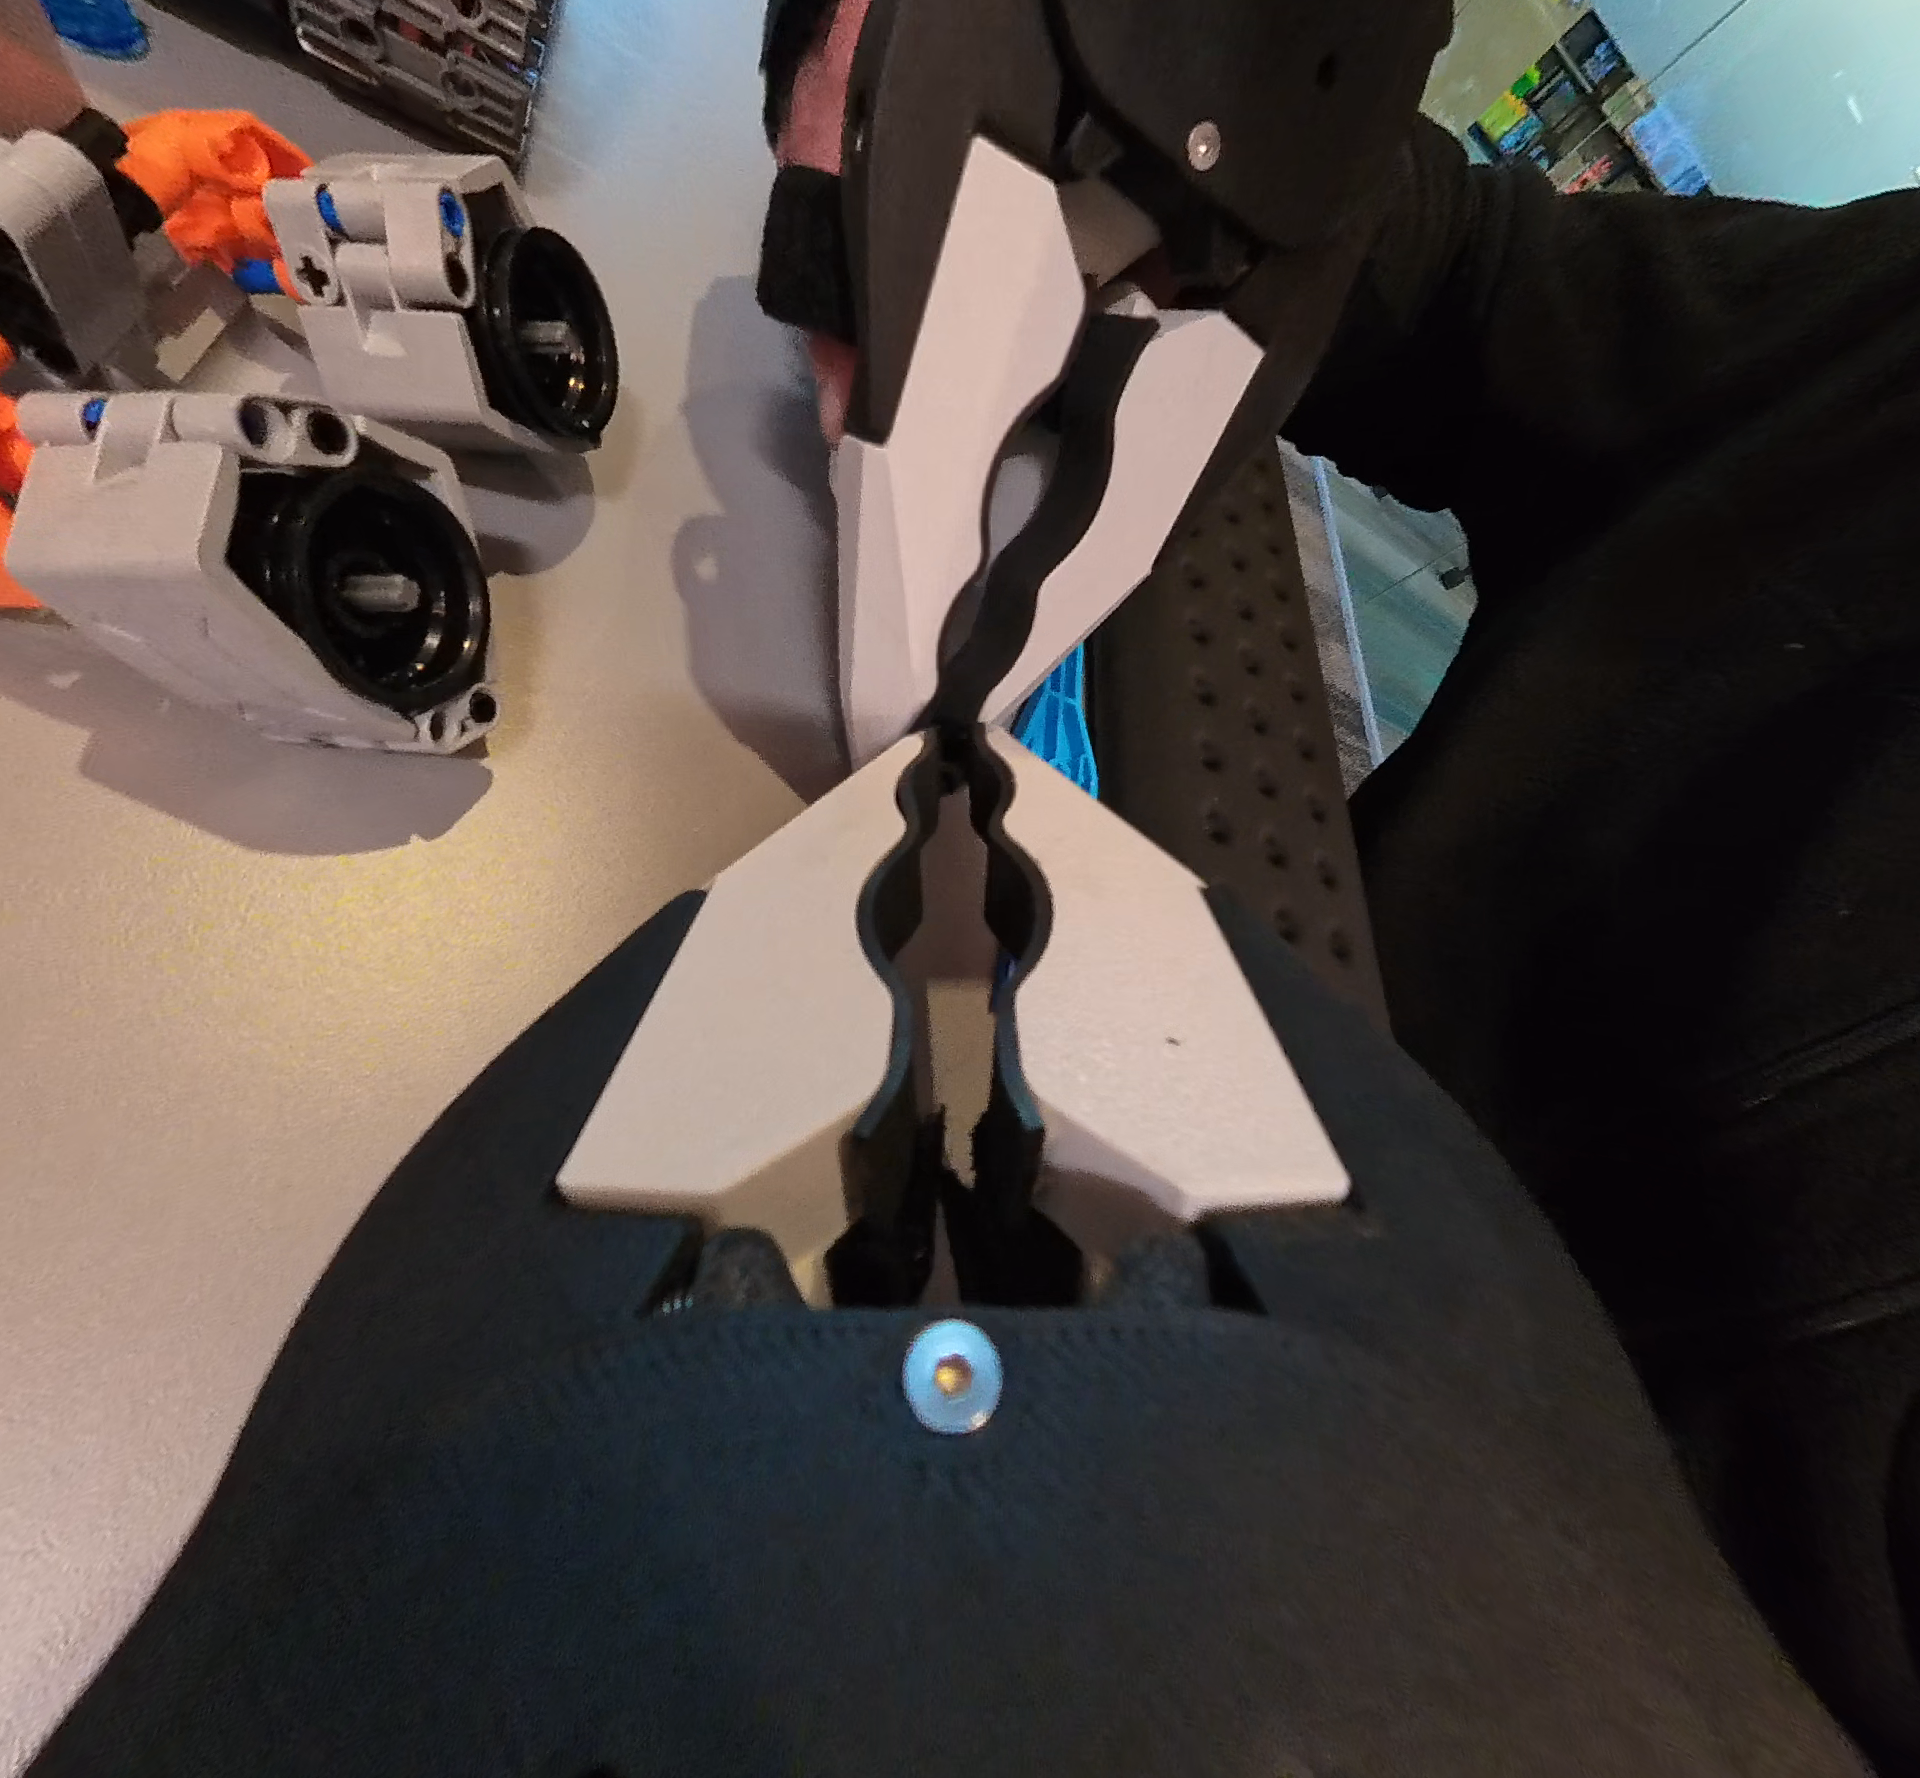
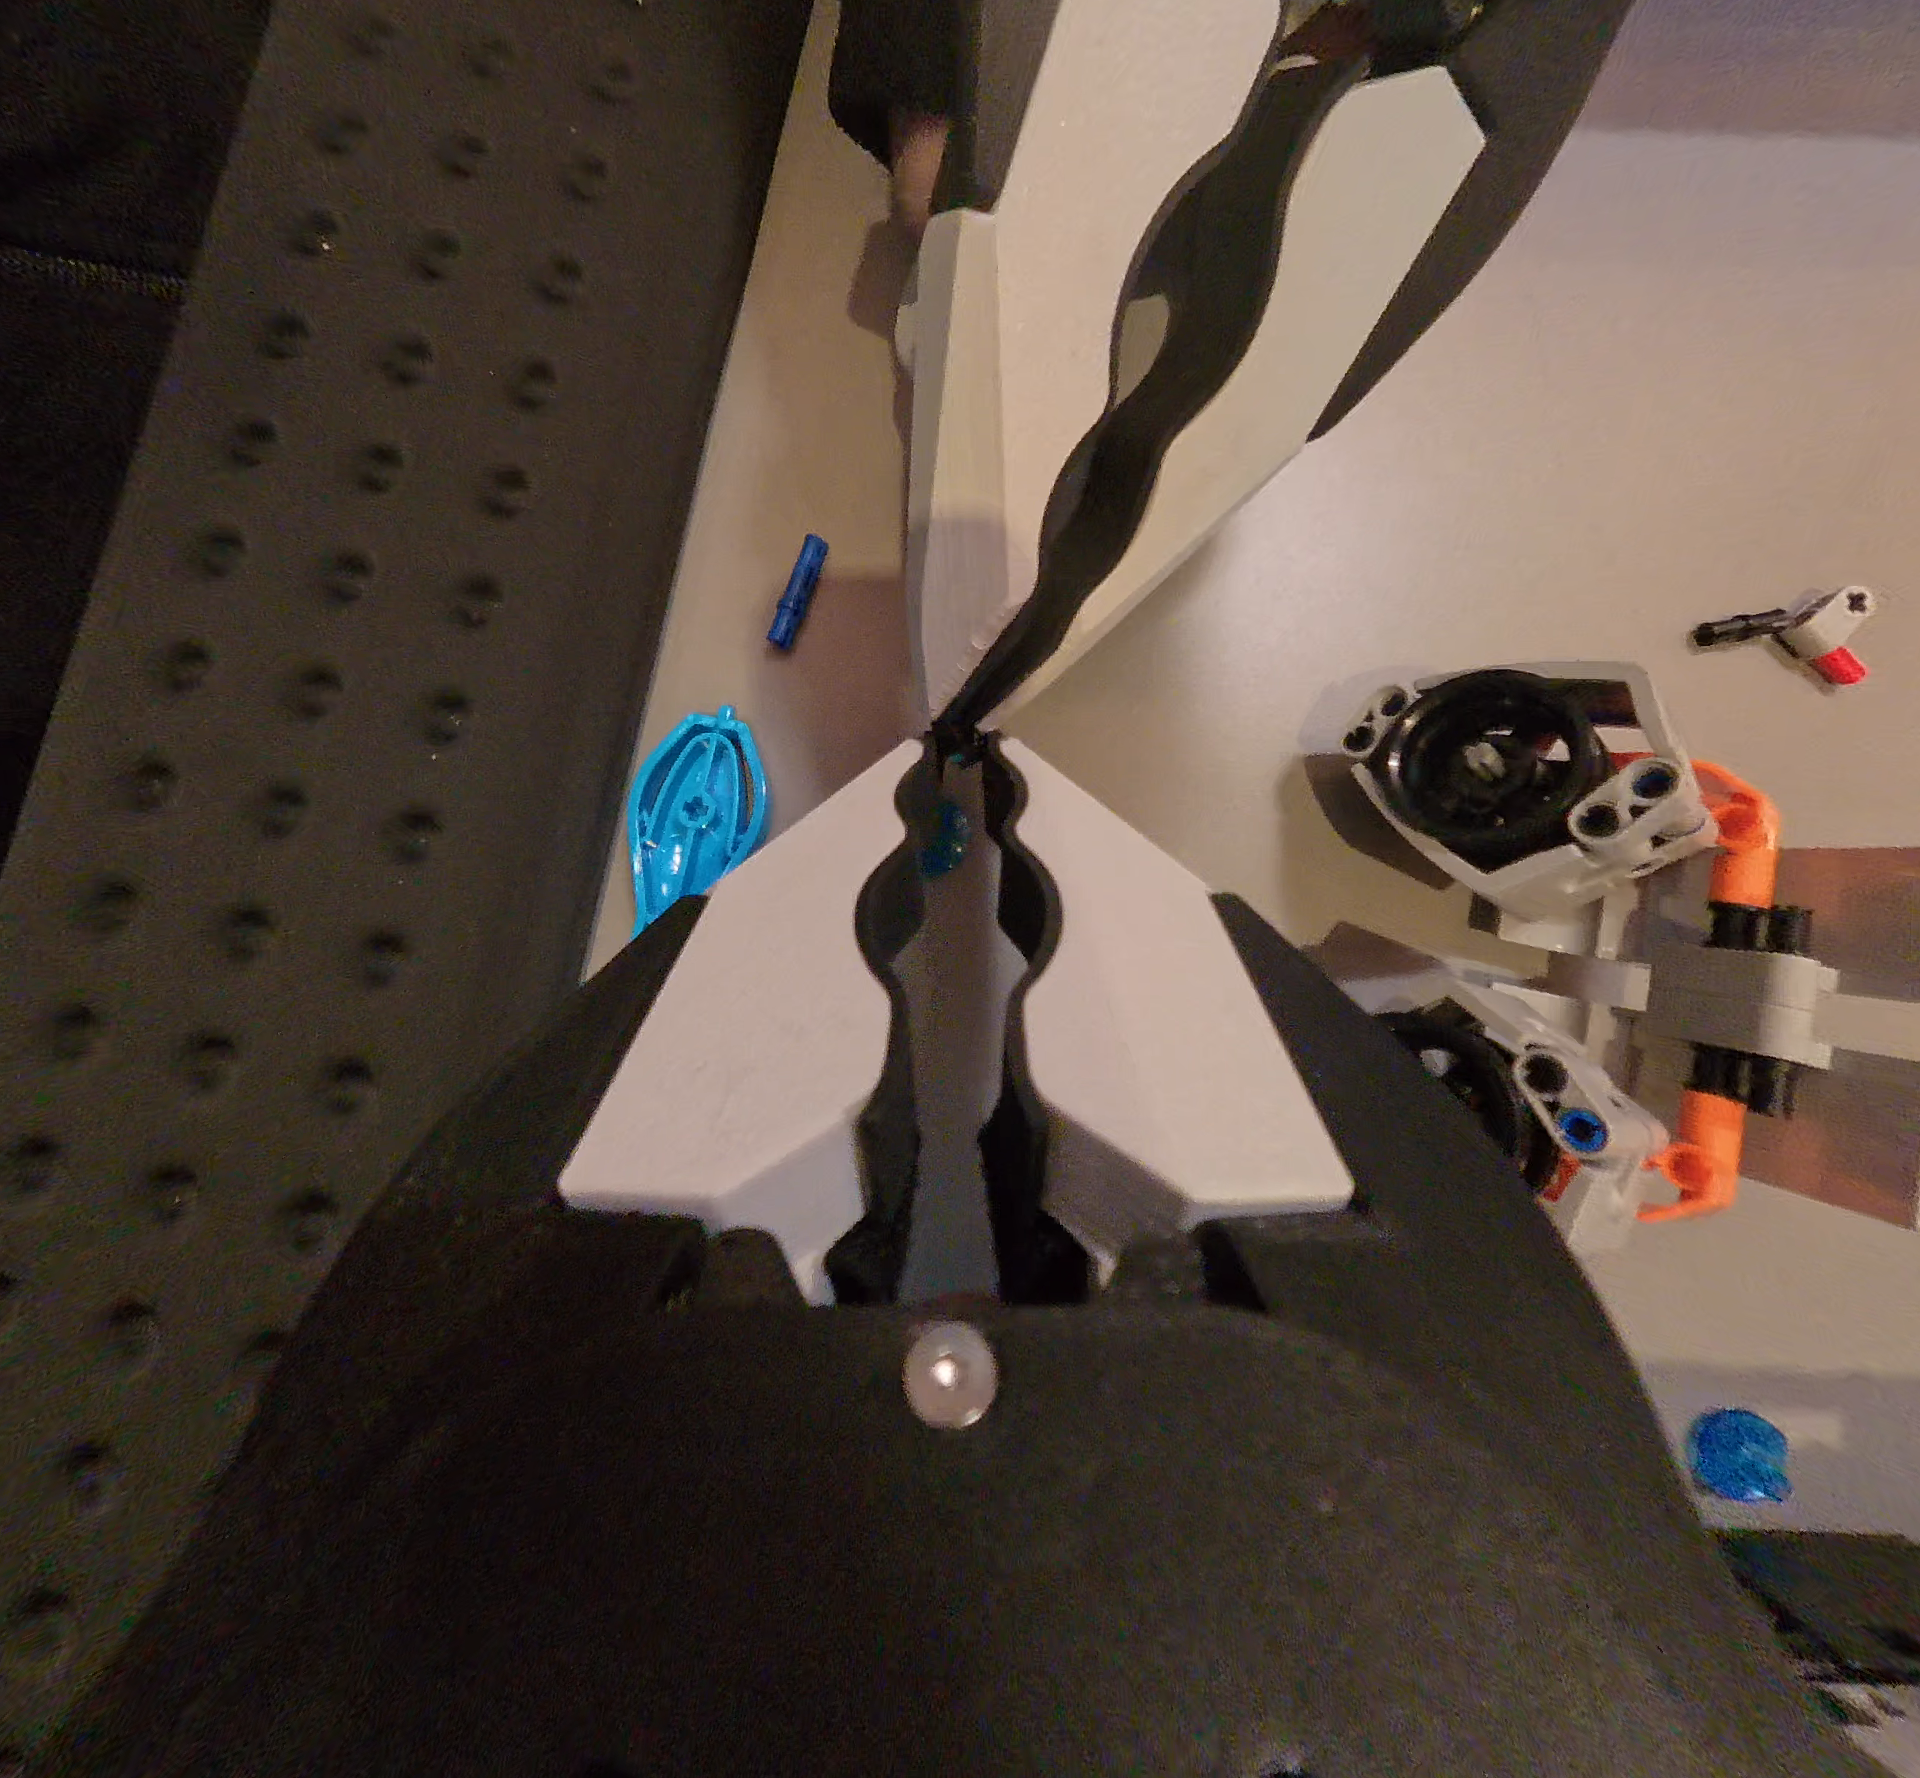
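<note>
Meeting tip to tip above pale table [image 2: 1455,481]: left gripper [image 1: 951,752], right gripper [image 2: 956,752]. Lying between perforated black panel [image 2: 364,585] and fingers: blue pin [image 2: 797,590], cyan oval plastic piece [image 2: 691,819]. Sitting right: grey-orange brick assembly [image 2: 1558,897].

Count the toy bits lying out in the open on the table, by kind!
Grey blocks with black rings: 2
Light blue leaf-shaped piece: 1
Dark blue pin: 1
Blue round piece: 1
Small grey-and-red connector: 1
Total: 6
</note>
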The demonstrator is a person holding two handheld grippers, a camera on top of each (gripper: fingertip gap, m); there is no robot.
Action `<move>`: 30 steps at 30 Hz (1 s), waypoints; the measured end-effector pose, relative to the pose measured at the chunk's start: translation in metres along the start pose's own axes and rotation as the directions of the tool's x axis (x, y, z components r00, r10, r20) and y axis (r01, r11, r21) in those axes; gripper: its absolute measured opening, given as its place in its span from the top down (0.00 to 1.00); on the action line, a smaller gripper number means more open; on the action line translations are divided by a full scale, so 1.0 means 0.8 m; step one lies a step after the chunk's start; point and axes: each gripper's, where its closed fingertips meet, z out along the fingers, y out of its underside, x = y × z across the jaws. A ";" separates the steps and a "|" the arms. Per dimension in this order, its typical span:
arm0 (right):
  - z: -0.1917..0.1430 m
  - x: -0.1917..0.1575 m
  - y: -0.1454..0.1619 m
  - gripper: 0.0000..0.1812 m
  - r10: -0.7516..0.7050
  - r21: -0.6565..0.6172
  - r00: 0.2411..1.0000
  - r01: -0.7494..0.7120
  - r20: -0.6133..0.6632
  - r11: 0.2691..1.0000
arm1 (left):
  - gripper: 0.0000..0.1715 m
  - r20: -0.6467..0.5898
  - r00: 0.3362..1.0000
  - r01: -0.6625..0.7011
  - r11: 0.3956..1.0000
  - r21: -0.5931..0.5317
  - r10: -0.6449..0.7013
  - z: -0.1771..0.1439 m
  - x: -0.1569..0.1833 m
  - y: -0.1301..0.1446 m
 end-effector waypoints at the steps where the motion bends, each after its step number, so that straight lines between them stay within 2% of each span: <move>1: -0.001 0.000 -0.001 0.98 0.013 0.007 1.000 -0.013 0.010 1.000 | 0.98 -0.003 1.000 0.001 1.000 0.005 -0.001 -0.001 0.000 -0.001; 4: -0.001 -0.001 -0.002 0.99 0.090 0.025 0.994 -0.091 0.055 0.996 | 0.98 0.024 0.999 -0.024 1.000 0.013 0.024 -0.005 -0.002 -0.003; 7: 0.001 -0.003 -0.002 0.99 0.176 0.034 0.978 -0.180 0.111 0.983 | 0.95 0.133 0.978 -0.156 0.987 -0.030 0.159 -0.008 -0.008 0.000; 9: 0.002 -0.003 -0.001 0.99 0.207 0.029 0.970 -0.212 0.127 0.977 | 0.96 0.200 0.942 -0.261 0.963 -0.070 0.270 -0.007 -0.008 0.002; 14: -0.005 0.003 -0.004 0.99 0.266 0.058 0.954 -0.276 0.141 0.959 | 0.92 0.259 0.863 -0.402 0.900 -0.167 0.434 -0.010 -0.006 0.010; 17: -0.007 0.000 -0.008 0.99 0.292 0.074 0.939 -0.309 0.183 0.948 | 0.91 0.340 0.717 -0.554 0.793 -0.252 0.609 -0.014 -0.009 0.006; 19: -0.005 -0.004 -0.008 0.99 0.306 0.069 0.927 -0.327 0.217 0.942 | 0.89 0.378 0.568 -0.637 0.681 -0.361 0.731 -0.014 -0.015 0.007; 21: -0.005 -0.008 -0.009 0.99 0.315 0.068 0.917 -0.341 0.244 0.938 | 0.87 0.380 0.437 -0.683 0.576 -0.450 0.815 -0.014 -0.016 0.007; 23: -0.006 -0.010 -0.010 0.99 0.324 0.070 0.907 -0.354 0.271 0.933 | 0.88 0.358 0.340 -0.710 0.487 -0.508 0.869 -0.011 -0.014 0.008; 26: -0.006 -0.013 -0.010 0.99 0.337 0.064 0.893 -0.371 0.297 0.926 | 0.88 0.326 0.251 -0.731 0.399 -0.554 0.912 -0.006 -0.010 0.008; 28: -0.005 -0.017 -0.009 0.99 0.338 0.055 0.889 -0.371 0.309 0.927 | 0.89 0.316 0.213 -0.740 0.364 -0.566 0.925 -0.003 -0.008 0.006; 30: -0.005 -0.019 -0.007 0.99 0.341 0.042 0.885 -0.372 0.317 0.927 | 0.91 0.299 0.203 -0.749 0.344 -0.566 0.932 0.001 -0.004 0.008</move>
